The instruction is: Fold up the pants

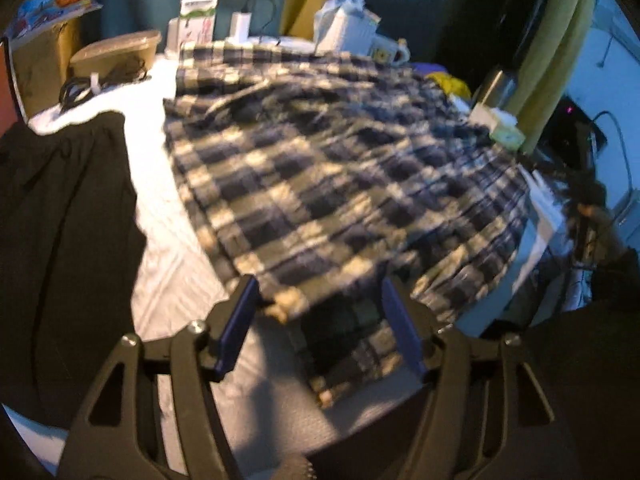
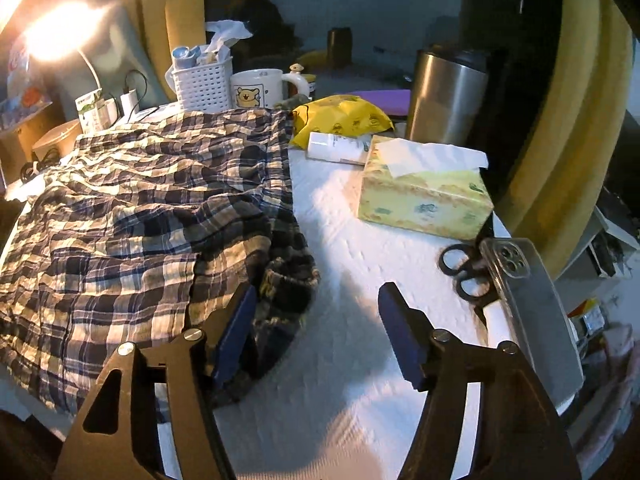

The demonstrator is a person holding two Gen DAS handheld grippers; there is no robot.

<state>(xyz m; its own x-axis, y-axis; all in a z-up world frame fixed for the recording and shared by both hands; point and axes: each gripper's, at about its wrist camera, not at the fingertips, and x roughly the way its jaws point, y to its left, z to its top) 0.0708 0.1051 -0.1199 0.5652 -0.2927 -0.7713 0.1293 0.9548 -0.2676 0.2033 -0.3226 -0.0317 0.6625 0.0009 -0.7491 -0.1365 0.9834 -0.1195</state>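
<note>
Loosely rumpled plaid pants (image 2: 132,208) across the white table (image 2: 360,216), both grippers' jaws spread, empty.

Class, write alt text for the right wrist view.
The open right gripper hovers over a white-covered table beside crumpled navy-and-cream plaid pants. A yellow tissue box, black-handled scissors and a clear-cased phone lie to the right.

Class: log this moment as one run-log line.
left gripper: jaws open, at hem | right gripper: jaws open, beside edge | plaid pants: spread, unfolded
</note>
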